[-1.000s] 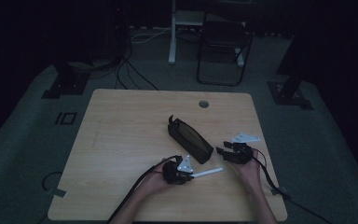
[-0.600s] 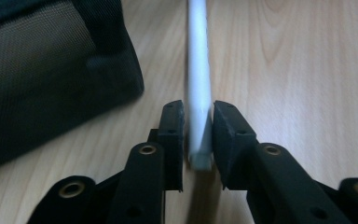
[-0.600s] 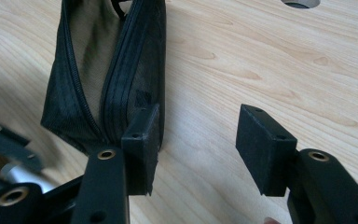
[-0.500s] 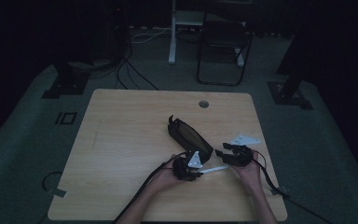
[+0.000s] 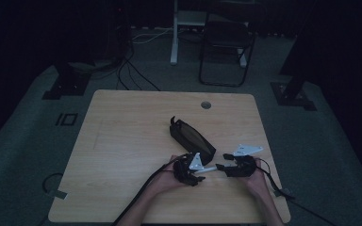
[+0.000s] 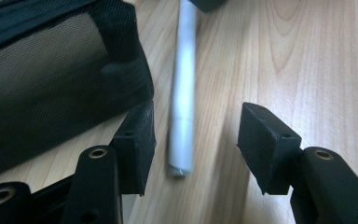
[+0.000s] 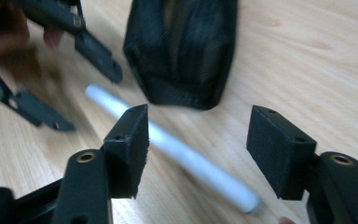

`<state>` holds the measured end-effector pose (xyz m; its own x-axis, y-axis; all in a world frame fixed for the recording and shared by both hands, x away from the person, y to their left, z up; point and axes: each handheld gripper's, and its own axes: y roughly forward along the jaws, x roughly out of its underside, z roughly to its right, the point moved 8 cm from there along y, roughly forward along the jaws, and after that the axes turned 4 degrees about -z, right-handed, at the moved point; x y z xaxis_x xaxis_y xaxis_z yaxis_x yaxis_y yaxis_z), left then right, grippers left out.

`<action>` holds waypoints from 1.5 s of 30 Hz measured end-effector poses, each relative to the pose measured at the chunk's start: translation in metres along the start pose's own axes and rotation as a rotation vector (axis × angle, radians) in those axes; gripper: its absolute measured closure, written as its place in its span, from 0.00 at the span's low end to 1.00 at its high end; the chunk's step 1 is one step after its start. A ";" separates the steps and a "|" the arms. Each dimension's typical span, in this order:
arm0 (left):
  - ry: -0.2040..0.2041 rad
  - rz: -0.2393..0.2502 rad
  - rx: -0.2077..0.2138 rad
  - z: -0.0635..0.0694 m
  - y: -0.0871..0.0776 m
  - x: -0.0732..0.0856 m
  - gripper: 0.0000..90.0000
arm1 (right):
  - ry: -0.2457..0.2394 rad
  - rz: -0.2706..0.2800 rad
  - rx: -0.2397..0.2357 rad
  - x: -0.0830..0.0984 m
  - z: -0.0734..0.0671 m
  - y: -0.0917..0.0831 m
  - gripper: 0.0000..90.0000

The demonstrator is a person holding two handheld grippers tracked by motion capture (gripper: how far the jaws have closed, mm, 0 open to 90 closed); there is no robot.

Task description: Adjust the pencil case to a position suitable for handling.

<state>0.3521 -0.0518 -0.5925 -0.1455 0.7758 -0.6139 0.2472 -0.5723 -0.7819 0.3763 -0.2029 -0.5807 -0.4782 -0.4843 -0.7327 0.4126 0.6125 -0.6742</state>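
Since the earlier frame, both grippers' jaws had just been opening, and the left gripper [image 5: 199, 178] had shifted right toward the white pen [image 5: 208, 169], which no longer sat clamped. Seen from the high view, the pale wooden table [image 5: 122, 141] stood in a dim room on grey carpet, with a round cable hole [image 5: 206, 104] near its far edge, a dark chair [image 5: 226, 47] and a white stand leg [image 5: 174, 33] behind it, and black cables trailing over the floor. A black mesh pouch [image 5: 191, 136] lay slanted near the table's middle, and the right gripper [image 5: 221, 167] faced the left one across the pen. Through the left gripper view, the jaws stood about half open with the pen [image 6: 182, 93] lying flat on the wood grain between them, touched by neither pad [image 6: 137, 140], the pouch [image 6: 51, 79] just beside it. Through the right gripper view, the jaws were likewise parted around the pen [image 7: 191, 161] without pressing it, the pouch [image 7: 182, 51] beyond.
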 end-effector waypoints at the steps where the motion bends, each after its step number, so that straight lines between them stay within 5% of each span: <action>1: -0.006 -0.002 -0.002 0.000 -0.002 0.003 0.52 | -0.011 -0.007 -0.009 0.001 -0.001 0.003 0.40; 10: -0.080 -0.001 -0.025 -0.001 -0.024 0.035 0.53 | -0.081 -0.081 -0.016 0.008 -0.008 0.020 0.54; 16: -0.189 0.072 -0.019 -0.003 -0.043 0.054 0.53 | -0.133 -0.108 0.003 0.012 -0.010 0.019 0.68; 20: -0.183 0.052 -0.066 -0.006 -0.051 0.062 0.51 | -0.149 -0.108 -0.006 0.014 -0.012 0.016 0.72; 29: -0.245 -0.011 -0.133 -0.021 -0.060 0.091 0.48 | -0.149 -0.095 -0.005 0.018 -0.016 0.013 0.78; 45: -0.316 0.002 -0.140 -0.036 -0.063 0.099 0.47 | -0.173 -0.099 -0.017 0.022 -0.021 0.010 0.86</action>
<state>0.3562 0.0709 -0.6003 -0.4287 0.6421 -0.6356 0.3733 -0.5147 -0.7718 0.3531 -0.1942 -0.6012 -0.3751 -0.6420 -0.6687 0.3561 0.5662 -0.7434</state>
